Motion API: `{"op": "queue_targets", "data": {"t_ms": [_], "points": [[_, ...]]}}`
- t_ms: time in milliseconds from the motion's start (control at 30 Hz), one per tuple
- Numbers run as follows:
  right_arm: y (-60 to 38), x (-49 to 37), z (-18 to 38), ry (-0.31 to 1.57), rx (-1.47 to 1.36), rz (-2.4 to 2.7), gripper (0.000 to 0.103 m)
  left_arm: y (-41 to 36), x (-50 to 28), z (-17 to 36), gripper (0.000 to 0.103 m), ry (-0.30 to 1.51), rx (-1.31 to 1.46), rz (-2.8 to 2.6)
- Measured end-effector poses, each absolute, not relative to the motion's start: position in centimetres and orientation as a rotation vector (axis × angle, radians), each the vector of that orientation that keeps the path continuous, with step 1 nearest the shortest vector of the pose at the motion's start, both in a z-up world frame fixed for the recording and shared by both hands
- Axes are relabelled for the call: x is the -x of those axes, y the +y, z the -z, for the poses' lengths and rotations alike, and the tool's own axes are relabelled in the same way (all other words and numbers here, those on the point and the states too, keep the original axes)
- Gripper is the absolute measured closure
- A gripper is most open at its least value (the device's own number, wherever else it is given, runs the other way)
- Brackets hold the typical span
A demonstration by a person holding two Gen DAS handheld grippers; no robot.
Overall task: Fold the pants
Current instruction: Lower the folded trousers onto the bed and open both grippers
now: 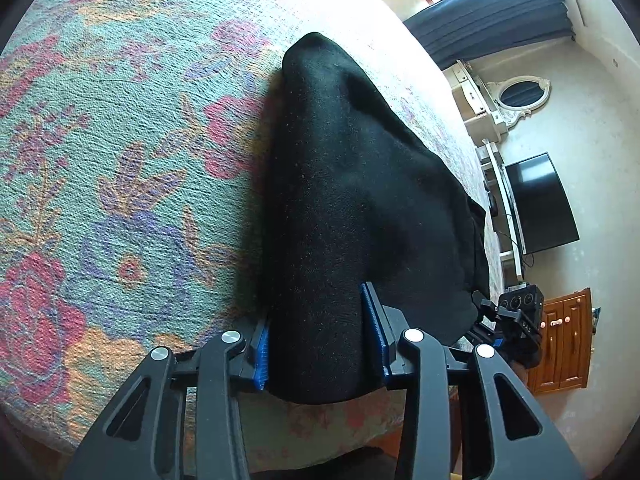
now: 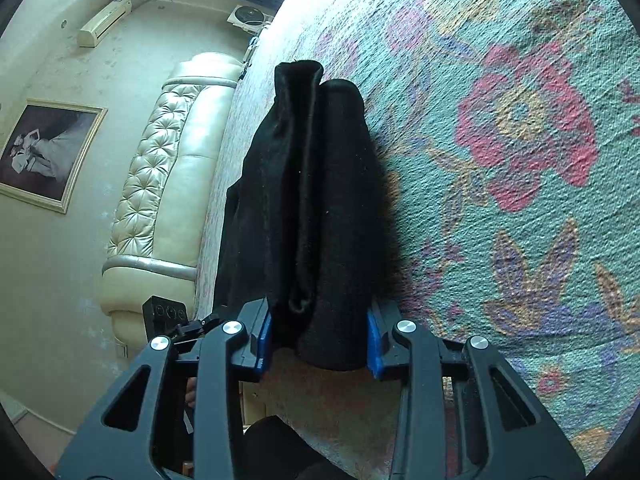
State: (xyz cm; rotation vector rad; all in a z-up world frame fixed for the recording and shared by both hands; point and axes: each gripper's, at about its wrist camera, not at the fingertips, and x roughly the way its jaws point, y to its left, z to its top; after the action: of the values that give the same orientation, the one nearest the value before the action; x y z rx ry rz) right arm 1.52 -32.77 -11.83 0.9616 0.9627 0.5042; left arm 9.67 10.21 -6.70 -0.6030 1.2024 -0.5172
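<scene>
Pants [image 1: 352, 200], black, soft and limp on the floral bed [image 1: 120, 160], bunch at their near edge inside both the left claw [image 1: 322, 344] and right claw [image 2: 318, 338], each pinching cloth.

A floral bedspread [image 1: 120, 152] in teal, pink, purple and orange fills the left and middle of the left wrist view and the right side of the right wrist view. In the left wrist view, dark blue curtains [image 1: 500, 20] hang at upper right below a bright window; beneath them stand a cream dresser with an oval mirror [image 1: 520, 94], a black television [image 1: 544, 204] and, at lower right, a wooden cabinet [image 1: 564, 344]. In the right wrist view, a tufted cream headboard [image 2: 168, 168] runs down the left-centre, a framed picture [image 2: 44, 152] hangs at far left, and an air conditioner [image 2: 105, 21] sits at upper left.
</scene>
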Motion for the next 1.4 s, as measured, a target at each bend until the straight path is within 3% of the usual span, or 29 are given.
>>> {"op": "queue_targets", "data": {"t_ms": [1167, 1233, 1300, 1400], "points": [[-33.2, -1.8, 12.5, 0.974, -1.025, -0.523, 0.069, 10.2, -8.6, 7.5, 0.066, 1.221, 0.628, 0.514], [-33.4, -1.8, 13.1, 0.978, -1.034, -0.517, 0.067, 10.4, -8.7, 8.0, 0.064, 1.231, 0.646, 0.524], [-33.5, -1.7, 13.7, 0.976, -1.053, -0.518, 0.066, 10.7, -8.9, 8.4, 0.053, 1.243, 0.649, 0.523], [-33.8, -1.6, 14.2, 0.965, -1.076, -0.528, 0.064, 11.3, -8.9, 9.0, 0.048, 1.241, 0.689, 0.546]]}}
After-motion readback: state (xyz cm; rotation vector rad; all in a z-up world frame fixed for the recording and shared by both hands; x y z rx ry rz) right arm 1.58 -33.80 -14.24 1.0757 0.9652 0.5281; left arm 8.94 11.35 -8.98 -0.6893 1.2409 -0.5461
